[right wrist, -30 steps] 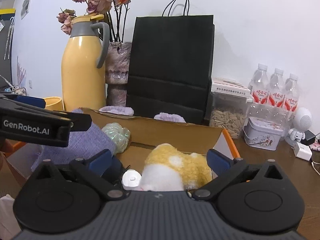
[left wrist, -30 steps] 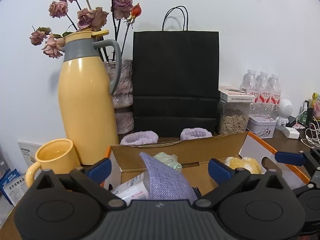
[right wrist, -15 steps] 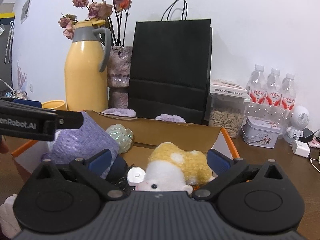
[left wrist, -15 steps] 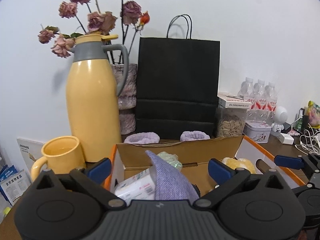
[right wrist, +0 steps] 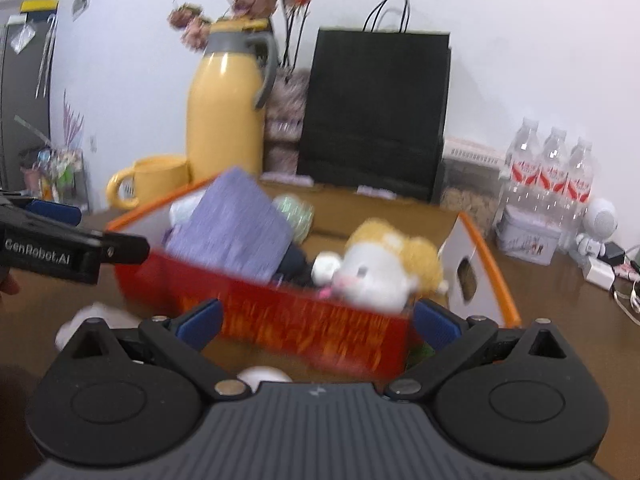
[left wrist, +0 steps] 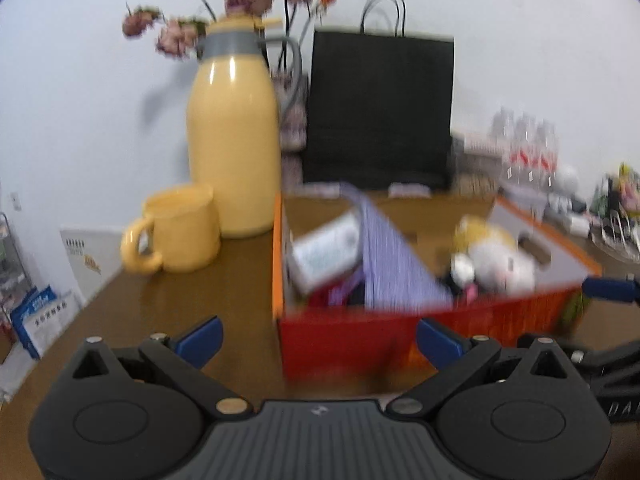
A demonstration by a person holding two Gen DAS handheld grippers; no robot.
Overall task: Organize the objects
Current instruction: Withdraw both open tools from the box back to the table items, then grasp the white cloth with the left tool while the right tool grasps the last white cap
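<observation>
Nearest: left gripper [left wrist: 318,339], fingers spread wide, nothing between them; right gripper [right wrist: 316,322], likewise parted and empty. Both hang just short of the box.

On the table [left wrist: 168,312], near: two pale, blurred items, one white lump [right wrist: 90,318] left of the right gripper, one round white piece [right wrist: 264,376] under it. Judged still unsorted.

Middle: red-and-orange box [right wrist: 304,320], open-topped. Contents: purple cloth pouch [right wrist: 236,224], plush toy [right wrist: 384,268], white packet [left wrist: 324,248], greenish bundle [right wrist: 294,208]. Judged largely packed.

Far: yellow mug [left wrist: 180,238], yellow jug [left wrist: 234,148], black paper bag [left wrist: 380,108], water bottles [right wrist: 552,164].
</observation>
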